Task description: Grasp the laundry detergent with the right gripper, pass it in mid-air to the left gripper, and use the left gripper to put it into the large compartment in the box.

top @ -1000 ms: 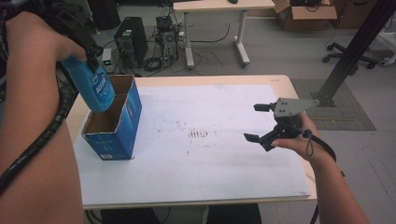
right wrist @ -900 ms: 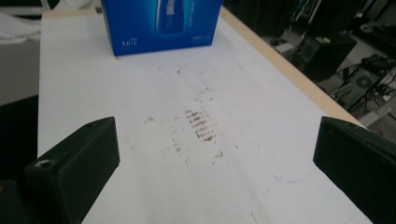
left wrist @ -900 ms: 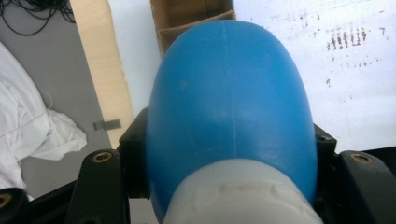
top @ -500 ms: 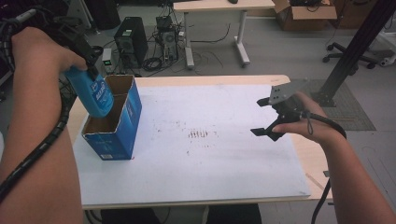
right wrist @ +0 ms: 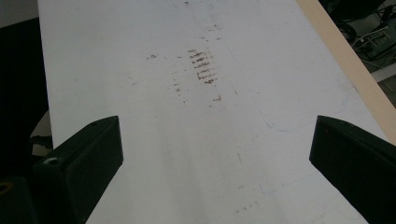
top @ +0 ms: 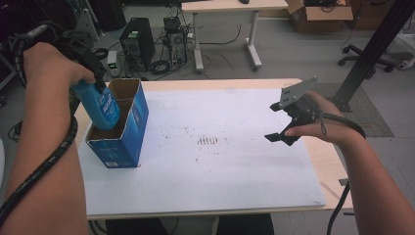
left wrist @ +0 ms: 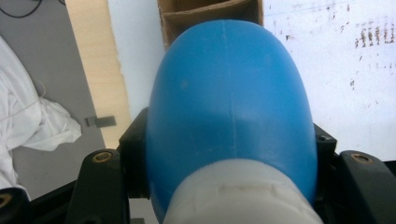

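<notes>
Bottle [top: 102,105]: blue, one; clamped near its white cap end, base leading, tilted down into the box mouth; likely so the rounded base enters first and the body slides in.
Bottle, close view [left wrist: 229,107]: base dome toward camera's far side, white collar nearest the lens; black jaws pressed on both flanks.
Left gripper [top: 90,73]: closed on bottle, held over the near half of the box; grip high on the neck keeps jaws clear of the cardboard walls, by judgement.
Box [top: 128,134]: blue outside, brown inside, one; upright at left edge of board, top open; a divider across the middle gives two compartments.
Target compartment: the near one, judging by bottle's tilt; base at or just inside the rim, contact with cardboard not certain.
Far compartment: looks empty, depth partly hidden.
Right gripper [top: 286,128]: jaws wide apart, nothing between; held above the right side of board, well apart from box; probably parked out of the way.
Right gripper, own view [right wrist: 212,154]: bare board between the two black jaws.
Board [top: 235,176]: white, one, on a wooden table [top: 337,161]; brown smudge marks [top: 209,141] near centre.
Count: bottle one, box one, compartments two, grippers two.
Step, judged: lowering bottle into box, not yet released.
</notes>
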The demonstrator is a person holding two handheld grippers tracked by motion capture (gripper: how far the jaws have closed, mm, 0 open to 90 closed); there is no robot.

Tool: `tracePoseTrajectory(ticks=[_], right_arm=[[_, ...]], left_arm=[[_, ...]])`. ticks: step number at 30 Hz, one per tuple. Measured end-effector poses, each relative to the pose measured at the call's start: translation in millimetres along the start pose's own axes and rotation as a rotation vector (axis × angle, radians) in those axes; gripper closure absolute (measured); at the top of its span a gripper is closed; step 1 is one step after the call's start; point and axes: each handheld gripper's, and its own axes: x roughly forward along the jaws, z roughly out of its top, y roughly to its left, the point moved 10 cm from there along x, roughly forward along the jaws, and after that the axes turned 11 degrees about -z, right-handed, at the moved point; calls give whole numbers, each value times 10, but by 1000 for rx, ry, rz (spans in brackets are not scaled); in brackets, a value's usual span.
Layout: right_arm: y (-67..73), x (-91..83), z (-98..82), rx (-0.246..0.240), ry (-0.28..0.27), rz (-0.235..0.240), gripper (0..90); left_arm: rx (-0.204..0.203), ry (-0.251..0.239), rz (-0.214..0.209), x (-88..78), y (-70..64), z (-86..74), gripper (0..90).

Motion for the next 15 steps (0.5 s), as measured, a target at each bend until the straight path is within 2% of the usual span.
tracePoseTrajectory(ticks=[6, 15], right_arm=[[-3, 0, -14, -7, 39, 15, 24], [24, 22, -59, -15, 116, 73, 26]], left_arm=[[8, 8, -3, 117, 12, -14, 386], [17, 24, -7, 323, 40, -26, 386]])
